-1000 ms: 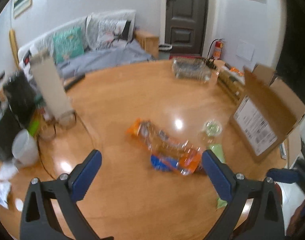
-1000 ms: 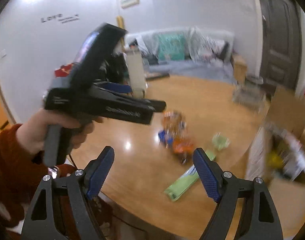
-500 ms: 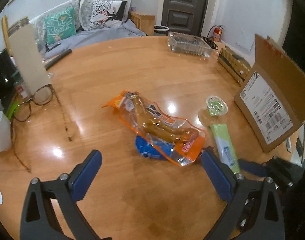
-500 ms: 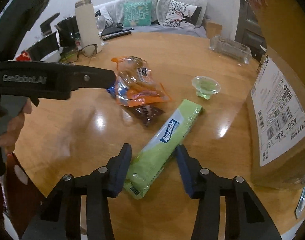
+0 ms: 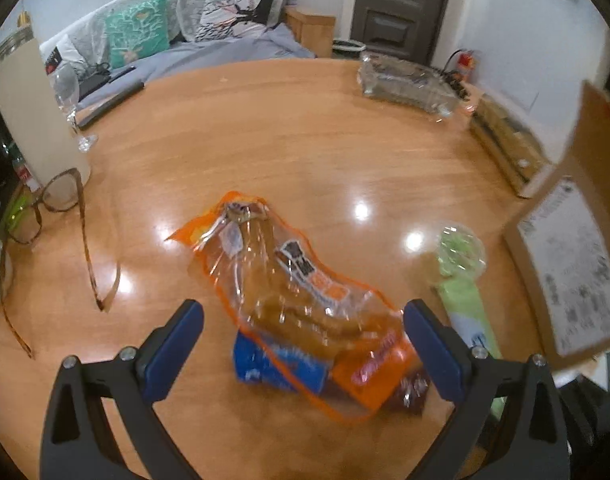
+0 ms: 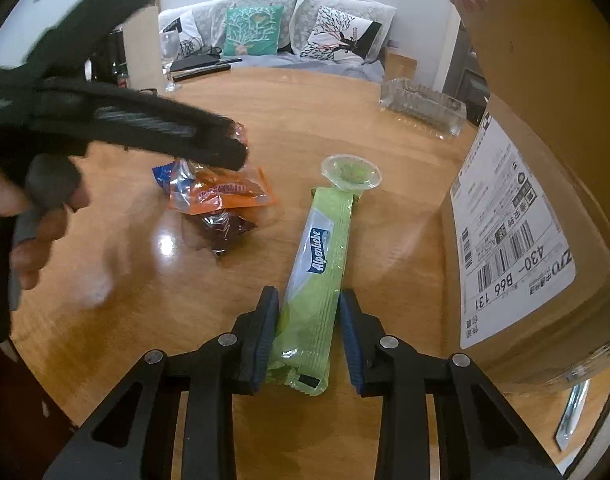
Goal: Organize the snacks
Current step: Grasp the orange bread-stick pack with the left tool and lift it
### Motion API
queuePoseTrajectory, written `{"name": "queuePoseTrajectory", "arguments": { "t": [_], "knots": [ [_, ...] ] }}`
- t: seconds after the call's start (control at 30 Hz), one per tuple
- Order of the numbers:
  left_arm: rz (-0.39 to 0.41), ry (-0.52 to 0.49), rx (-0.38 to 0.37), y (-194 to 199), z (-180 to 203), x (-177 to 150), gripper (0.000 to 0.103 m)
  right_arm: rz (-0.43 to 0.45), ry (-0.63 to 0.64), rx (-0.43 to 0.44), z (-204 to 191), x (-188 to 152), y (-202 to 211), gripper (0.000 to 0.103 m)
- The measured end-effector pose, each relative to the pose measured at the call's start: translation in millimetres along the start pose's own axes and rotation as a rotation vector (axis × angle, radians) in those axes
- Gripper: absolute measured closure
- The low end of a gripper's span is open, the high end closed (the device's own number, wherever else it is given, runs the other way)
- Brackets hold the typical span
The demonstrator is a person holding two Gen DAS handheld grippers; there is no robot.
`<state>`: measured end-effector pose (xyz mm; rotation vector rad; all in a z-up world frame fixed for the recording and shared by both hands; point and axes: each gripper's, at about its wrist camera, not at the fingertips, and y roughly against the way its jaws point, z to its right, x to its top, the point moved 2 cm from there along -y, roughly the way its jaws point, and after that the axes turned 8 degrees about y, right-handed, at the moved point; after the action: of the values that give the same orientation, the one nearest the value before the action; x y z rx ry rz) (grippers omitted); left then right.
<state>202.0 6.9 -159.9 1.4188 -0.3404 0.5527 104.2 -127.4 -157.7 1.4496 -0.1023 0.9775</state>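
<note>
An orange snack bag (image 5: pixel 305 304) lies on the round wooden table (image 5: pixel 241 136), over a blue packet (image 5: pixel 277 364) and a dark brown packet (image 5: pixel 413 392). My left gripper (image 5: pixel 305 344) is open and hovers over the bag's near end. A long green Alpenliebe stick pack (image 6: pixel 317 264) lies by a clear jelly cup (image 6: pixel 351 172). My right gripper (image 6: pixel 308 328) straddles the pack's near end, jaws narrowed, with a small gap showing on the right side. The orange bag (image 6: pixel 221 192) shows partly behind the left gripper's body.
An open cardboard box (image 6: pixel 537 184) stands at the right table edge. A glass tray (image 5: pixel 409 80) sits at the far side. Eyeglasses (image 5: pixel 45 216), a wine glass (image 5: pixel 71 96) and a tall beige container (image 5: pixel 33 108) stand at the left.
My left gripper has moved down and forward over the orange bag. My right gripper has narrowed further around the green stick pack's near end.
</note>
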Motion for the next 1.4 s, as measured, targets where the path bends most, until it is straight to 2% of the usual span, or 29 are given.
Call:
{"name": "queuePoseTrajectory", "arguments": {
  "t": [0.17,0.27,0.4,0.57,0.7,0.87,0.93,1.03,1.23,1.33,1.4],
  "knots": [
    [-0.016,-0.021,0.056,-15.3,9.6,3.0,0.005,0.006,-0.006,0.005,0.8,0.1,-0.7,0.076],
    [-0.011,-0.063,0.086,-17.0,9.1,-1.7,0.013,0.007,-0.007,0.01,1.7,0.0,-0.8,0.076],
    [-0.006,-0.087,0.042,-6.2,-1.8,-11.1,0.021,0.012,-0.003,0.014,0.7,-0.3,-0.9,0.076],
    [-0.042,-0.2,0.004,10.7,-17.3,-29.5,0.021,0.013,-0.006,0.021,1.3,-1.0,0.1,0.076],
    [-0.066,-0.229,0.016,22.8,-37.7,-40.4,0.02,0.012,-0.005,0.021,0.1,-1.7,1.0,0.076],
    [-0.052,-0.184,0.089,33.1,-65.9,-42.2,0.019,0.011,-0.01,0.019,-1.2,-2.6,3.1,0.076],
    [-0.052,-0.155,0.083,34.5,-71.7,-40.8,0.019,0.011,-0.019,0.018,-1.7,-2.9,3.4,0.076],
    [-0.043,-0.114,0.062,34.4,-69.2,-40.9,0.017,0.011,-0.027,0.021,-0.7,-3.1,2.5,0.075],
    [-0.004,-0.048,0.116,16.4,-54.9,-30.6,0.014,0.015,-0.028,0.025,-0.7,-3.3,2.4,0.075],
    [0.012,-0.041,0.187,5.7,-50.7,-27.6,0.014,0.018,-0.029,0.028,-0.3,-3.5,2.3,0.074],
    [0.021,-0.026,0.177,3.6,-51.6,-26.7,0.014,0.02,-0.029,0.03,0.2,-4.5,2.5,0.074]
  ]
}}
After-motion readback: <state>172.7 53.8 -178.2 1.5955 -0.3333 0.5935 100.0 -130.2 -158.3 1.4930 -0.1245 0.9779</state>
